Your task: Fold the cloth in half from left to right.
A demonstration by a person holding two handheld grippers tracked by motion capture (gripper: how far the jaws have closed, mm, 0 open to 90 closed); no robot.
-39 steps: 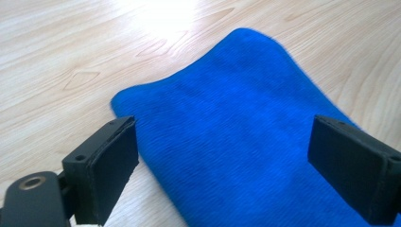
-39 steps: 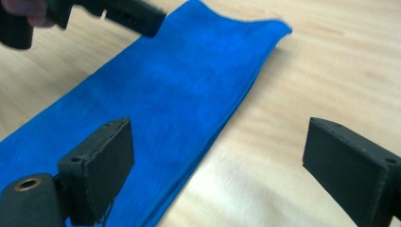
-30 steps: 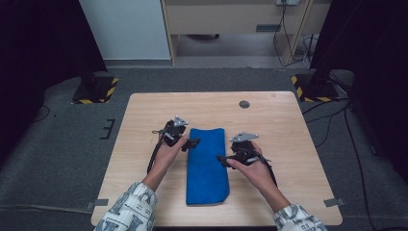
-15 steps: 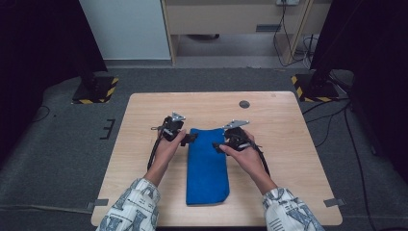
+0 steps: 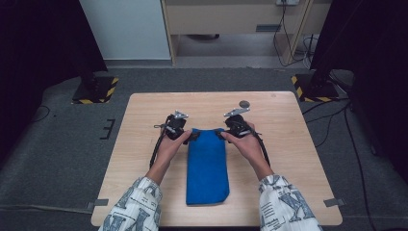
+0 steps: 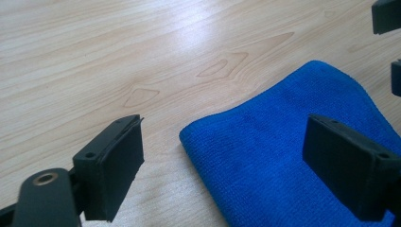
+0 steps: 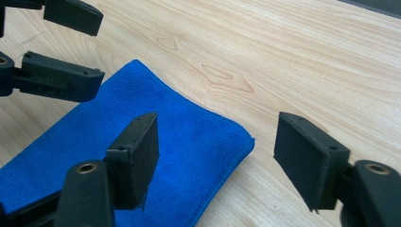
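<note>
Blue cloth point(image 5: 207, 166), folded long and narrow, flat on the pale wooden surface point(image 5: 293, 144), far end toward the tools, near end toward the person's sleeves.

Left tool point(image 5: 191, 137) at the cloth's far left corner, jaws wide apart, gripping nothing. Seen along its own jaws in the left gripper view point(image 6: 222, 165): one pad over bare wood, the other above the blue weave point(image 6: 293, 156), the corner lying between them, no pad pressing on it.

Right tool point(image 5: 220, 135) at the far right corner, jaws also apart though just been closing, the corner point(image 7: 189, 142) between them, not pinched. In the right gripper view point(image 7: 215, 161): one pad over cloth, the other over bare wood just beside the hem. Left tool's jaws visible farther off at upper left point(image 7: 56, 75), over the opposite corner.

Small dark round disc point(image 5: 244, 104) on the surface beyond the right tool, well apart from the cloth.

Against a second ago: right hand shifted from partway down the cloth's right edge up to its far corner; left hand much as it was; cloth unmoved.
</note>
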